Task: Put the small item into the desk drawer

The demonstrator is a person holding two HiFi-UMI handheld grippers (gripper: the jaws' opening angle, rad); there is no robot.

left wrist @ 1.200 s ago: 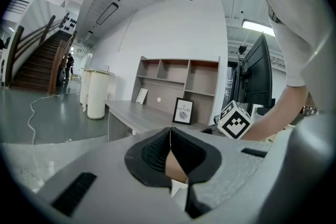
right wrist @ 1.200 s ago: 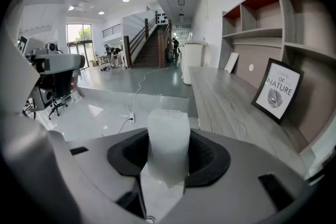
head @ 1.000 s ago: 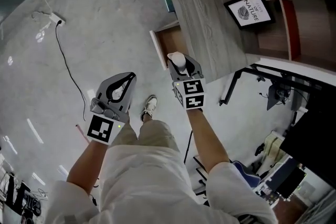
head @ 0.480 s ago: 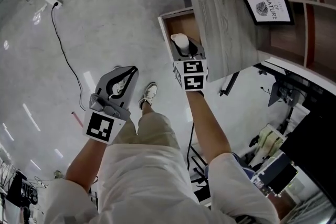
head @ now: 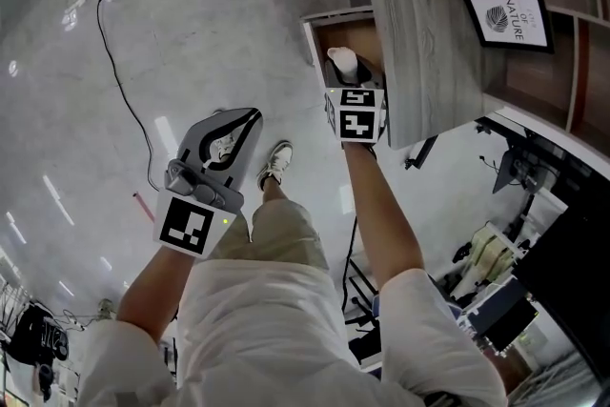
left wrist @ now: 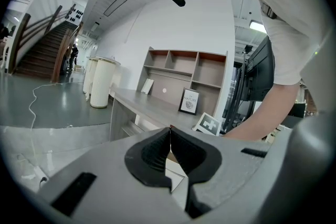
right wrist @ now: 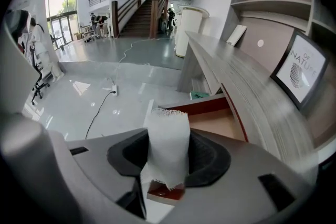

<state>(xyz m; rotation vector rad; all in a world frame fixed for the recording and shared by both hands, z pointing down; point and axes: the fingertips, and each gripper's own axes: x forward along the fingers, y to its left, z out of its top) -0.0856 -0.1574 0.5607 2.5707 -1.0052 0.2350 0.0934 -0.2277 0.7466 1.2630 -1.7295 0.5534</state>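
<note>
holding the small item, a white gauze roll (right wrist: 167,144), upright between the pads of the right gripper (right wrist: 167,160); clamped on it at mid-height, frayed top edge clear above the jaws. left gripper (left wrist: 169,157) closed pad to pad, nothing in between, hanging over the bare floor (head: 191,33), well apart from the desk (head: 419,14).

drawer (head: 334,33) already pulled out from under the desk top, wooden inside showing, seemingly nothing in the visible part. in the head view, roll seen against the drawer's opening, near its front. in the right gripper view, drawer lying beyond and below the jaws. hence judged above the opening, not yet inside; exact height over the bottom not readable.

done, as judged: drawer opened, item picked up, carried to the drawer. left: lowering into the drawer, letting the pads go, pulling the right gripper out clear of the desk edge. closing the drawer possibly after, though not named in the task. roughly two thirds through.
</note>
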